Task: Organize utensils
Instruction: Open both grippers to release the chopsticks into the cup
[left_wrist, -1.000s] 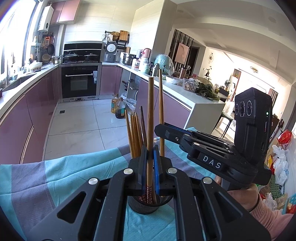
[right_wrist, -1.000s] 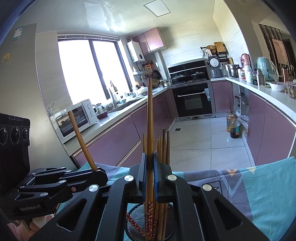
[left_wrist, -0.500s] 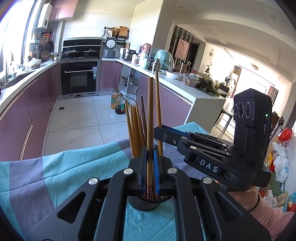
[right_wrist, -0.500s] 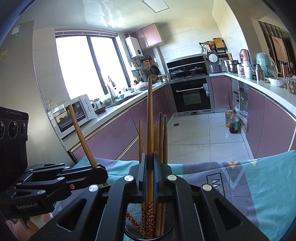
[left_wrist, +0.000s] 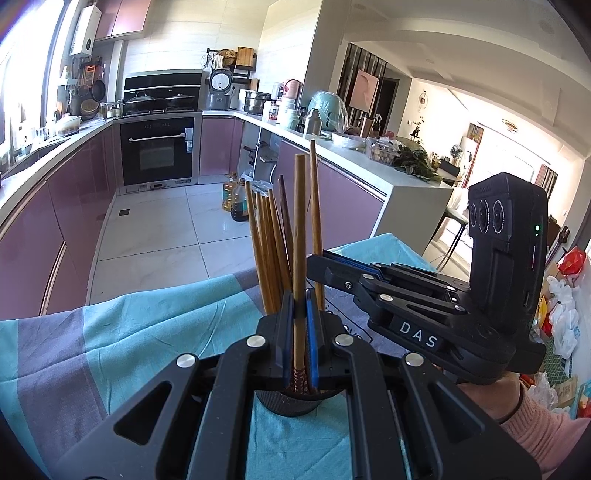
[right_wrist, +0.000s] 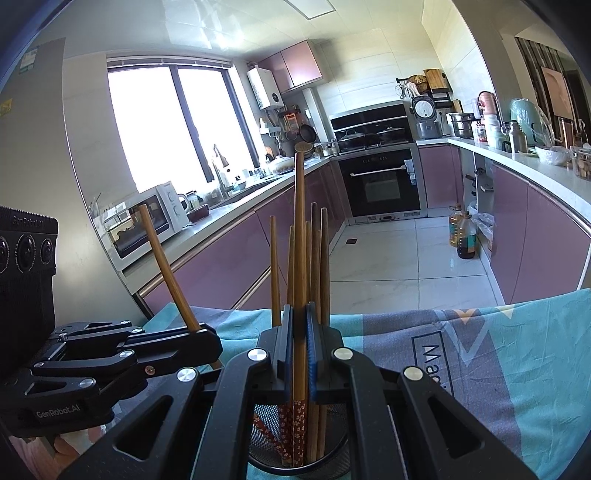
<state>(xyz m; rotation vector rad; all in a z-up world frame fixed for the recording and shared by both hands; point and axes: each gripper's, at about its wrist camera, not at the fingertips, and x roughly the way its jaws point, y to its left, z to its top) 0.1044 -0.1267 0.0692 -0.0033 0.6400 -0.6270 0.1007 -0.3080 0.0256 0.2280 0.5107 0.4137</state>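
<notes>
A black mesh holder (right_wrist: 295, 458) stands on the cloth with several brown chopsticks (right_wrist: 314, 266) upright in it; it also shows in the left wrist view (left_wrist: 291, 400). My left gripper (left_wrist: 300, 332) is shut on one chopstick (left_wrist: 299, 221), whose patterned lower end reaches down into the holder. My right gripper (right_wrist: 299, 339) is shut on another chopstick (right_wrist: 300, 229), whose red patterned end is inside the holder. The two grippers meet over the holder: the right one (left_wrist: 424, 314) comes in from the right, the left one (right_wrist: 110, 354) from the left.
The holder stands on a teal and grey tablecloth (left_wrist: 110, 332). Beyond are a tiled floor (left_wrist: 155, 229), purple cabinets, an oven (right_wrist: 380, 184), a microwave (right_wrist: 147, 218) and oil bottles (right_wrist: 461, 236) on the floor.
Both held chopsticks have gone down a little into the holder, and both grippers have sunk closer to its rim.
</notes>
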